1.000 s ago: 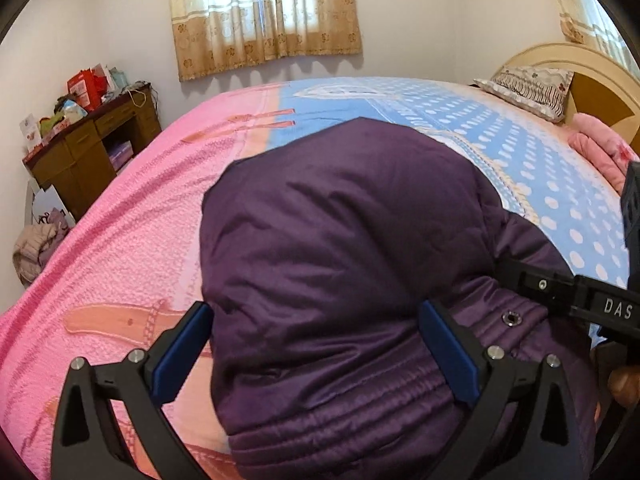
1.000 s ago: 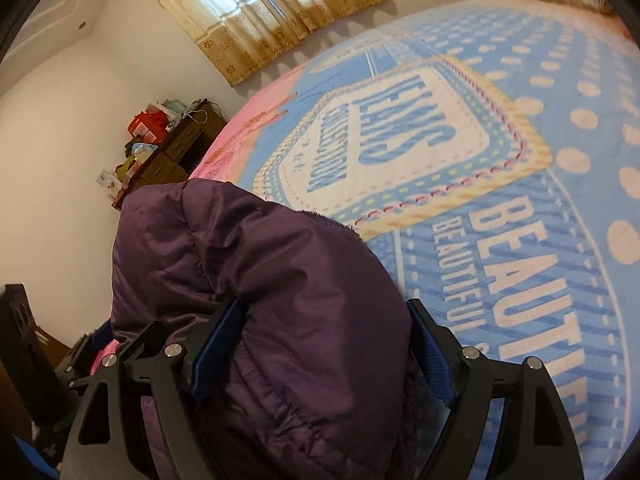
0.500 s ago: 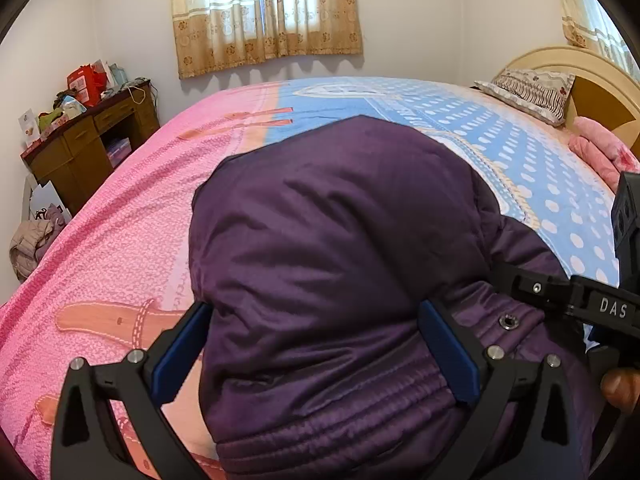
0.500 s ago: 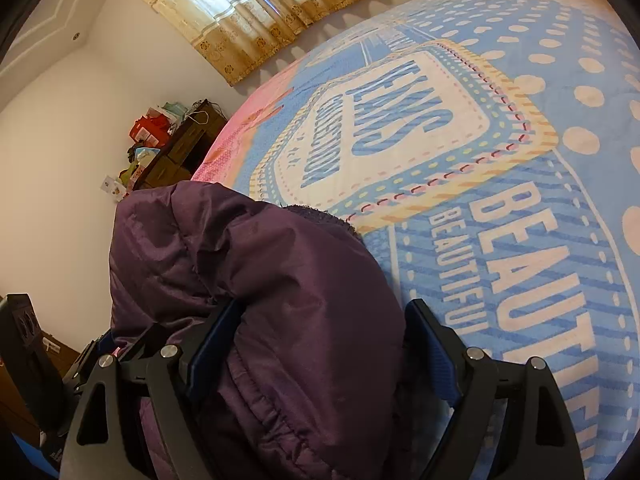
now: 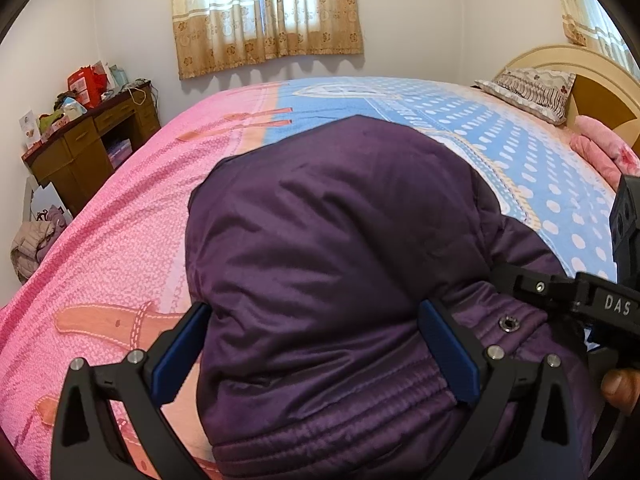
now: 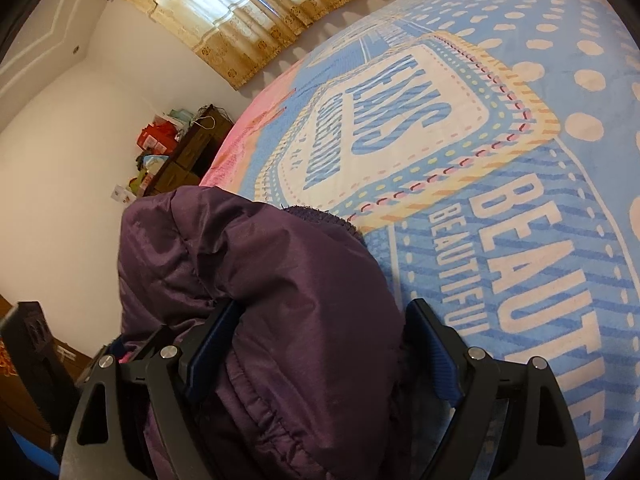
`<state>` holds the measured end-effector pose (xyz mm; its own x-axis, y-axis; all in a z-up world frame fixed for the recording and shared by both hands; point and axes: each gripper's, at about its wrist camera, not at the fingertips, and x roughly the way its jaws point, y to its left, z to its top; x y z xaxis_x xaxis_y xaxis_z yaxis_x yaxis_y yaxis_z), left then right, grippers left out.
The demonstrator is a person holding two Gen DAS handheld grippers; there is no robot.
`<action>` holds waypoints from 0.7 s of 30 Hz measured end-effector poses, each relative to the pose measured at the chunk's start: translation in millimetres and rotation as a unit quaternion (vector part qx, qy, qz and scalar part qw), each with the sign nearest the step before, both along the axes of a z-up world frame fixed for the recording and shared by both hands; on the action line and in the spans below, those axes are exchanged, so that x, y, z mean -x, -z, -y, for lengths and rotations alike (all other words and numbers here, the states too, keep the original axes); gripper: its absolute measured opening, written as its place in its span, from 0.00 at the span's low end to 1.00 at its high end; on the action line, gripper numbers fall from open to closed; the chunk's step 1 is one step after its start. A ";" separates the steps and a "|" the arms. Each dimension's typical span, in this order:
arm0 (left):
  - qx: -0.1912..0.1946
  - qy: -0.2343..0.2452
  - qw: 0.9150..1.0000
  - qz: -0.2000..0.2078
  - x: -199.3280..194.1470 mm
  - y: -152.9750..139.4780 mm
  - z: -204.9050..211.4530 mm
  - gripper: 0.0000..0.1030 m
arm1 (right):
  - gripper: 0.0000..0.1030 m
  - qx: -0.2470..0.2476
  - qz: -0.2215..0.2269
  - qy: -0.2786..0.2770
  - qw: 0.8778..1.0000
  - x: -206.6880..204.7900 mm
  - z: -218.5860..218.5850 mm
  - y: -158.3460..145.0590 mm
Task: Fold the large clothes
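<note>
Left wrist view: purple padded jacket (image 5: 340, 280) lies bundled on the bed (image 5: 120, 240); left gripper (image 5: 316, 354) stands wide around its ribbed hem, pads beside the fabric, grip not certain, so the slick bulk may spring open.
Right wrist view: right gripper (image 6: 320, 352) likewise wide, jacket (image 6: 280, 300) bulging between its fingers; any lift risks unfolding it.

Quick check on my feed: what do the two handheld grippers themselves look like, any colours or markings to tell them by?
Both look alike: the left gripper and right gripper have matte black, triangular cut-out finger frames with silver screw heads and ribbed blue pads. In the left wrist view, the right unit's black body shows white letters "DAS". No cables or sleeves are visible.
</note>
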<state>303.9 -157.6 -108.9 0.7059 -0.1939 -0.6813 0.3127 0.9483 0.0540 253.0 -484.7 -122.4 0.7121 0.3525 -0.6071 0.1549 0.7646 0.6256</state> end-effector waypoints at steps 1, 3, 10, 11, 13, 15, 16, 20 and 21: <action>0.000 0.002 1.000 -0.001 -0.2 -0.1 -0.3 1.00 | 0.81 -0.004 0.008 -0.004 1.000 3.9 1.4 -5.5; 0.006 0.004 1.000 -0.004 -0.8 -0.1 -3.0 1.00 | 0.72 -0.008 0.025 -0.006 1.000 11.4 1.9 -12.2; -0.024 0.010 1.000 0.012 6.4 -7.0 10.4 1.00 | 0.61 0.015 0.039 0.016 0.999 27.5 5.8 -17.5; -0.043 0.009 0.999 0.018 8.2 -8.6 19.0 1.00 | 0.61 0.017 0.034 0.020 0.999 27.2 7.1 -16.3; -0.090 0.007 0.995 0.035 11.7 -12.0 36.3 1.00 | 0.61 0.016 0.027 0.024 0.999 24.9 12.5 -9.0; -0.125 0.003 0.991 0.052 14.4 -10.1 48.8 1.00 | 0.66 -0.043 0.023 0.020 0.999 20.4 27.8 12.7; -0.141 0.002 0.988 0.061 15.4 -8.2 54.5 1.00 | 0.66 -0.046 0.029 0.013 0.998 20.0 30.0 15.1; -0.123 -0.001 0.990 0.064 11.7 -0.4 49.1 1.00 | 0.66 -0.014 0.033 -0.002 0.999 16.1 23.0 12.8; -0.116 -0.002 0.991 0.062 10.8 0.6 45.8 1.00 | 0.67 -0.015 0.034 -0.002 0.999 15.9 23.3 12.7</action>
<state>293.2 -203.4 -109.5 0.7881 -0.0395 -0.6143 0.2855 0.9075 0.3080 237.1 -508.1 -135.1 0.7499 0.3732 -0.5462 0.1073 0.7461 0.6571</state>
